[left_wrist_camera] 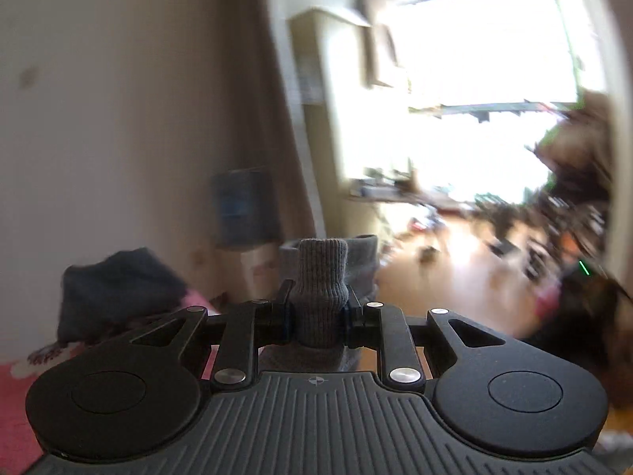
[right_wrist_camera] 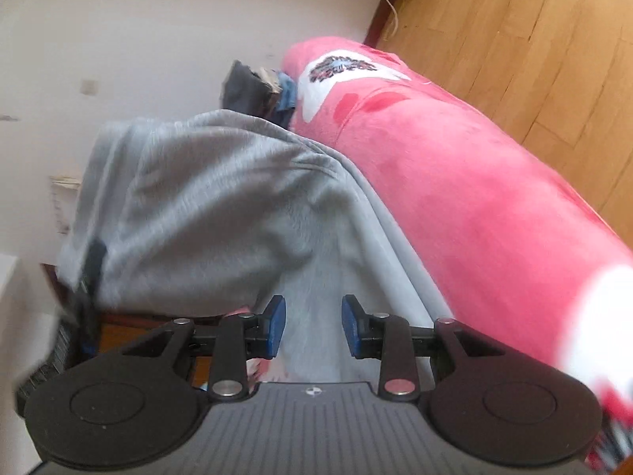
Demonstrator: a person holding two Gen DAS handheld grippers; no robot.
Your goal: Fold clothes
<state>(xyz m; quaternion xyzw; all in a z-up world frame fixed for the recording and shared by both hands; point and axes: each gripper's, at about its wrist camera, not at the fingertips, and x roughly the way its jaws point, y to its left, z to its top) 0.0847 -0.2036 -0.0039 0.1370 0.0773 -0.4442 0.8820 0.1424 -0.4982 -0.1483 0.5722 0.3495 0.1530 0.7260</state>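
While the left gripper (left_wrist_camera: 318, 308) pinches a ribbed grey cuff (left_wrist_camera: 321, 277) tight between its fingers, the cloth stands up out of the grip as a rounded stub, with more grey fabric bunched just behind it. That cuff seems to belong to the grey garment (right_wrist_camera: 205, 213), which in the right wrist view hangs as a big fleecy fold above and ahead of the right gripper (right_wrist_camera: 313, 326). Its smoother edge runs down past the right finger and lies against a pink blanket (right_wrist_camera: 474, 206). The right gripper's blue pads (right_wrist_camera: 277, 326) are spread apart with grey cloth showing in the gap behind them; whether they touch it I cannot tell. On the blanket's far end sits a white patch with a dark print (right_wrist_camera: 340, 67), and a dark pile (right_wrist_camera: 257, 91) of clothes rests beside that end, against the white wall (right_wrist_camera: 158, 19). A wood floor (right_wrist_camera: 534, 39) lies beyond the blanket. From the left wrist view the room is blurred: a dark heap (left_wrist_camera: 118, 289) on pink cloth to the left, a bright window (left_wrist_camera: 474, 79) to the right, and clutter on the floor under it too smeared to name. No bin or basket can be made out in either view.
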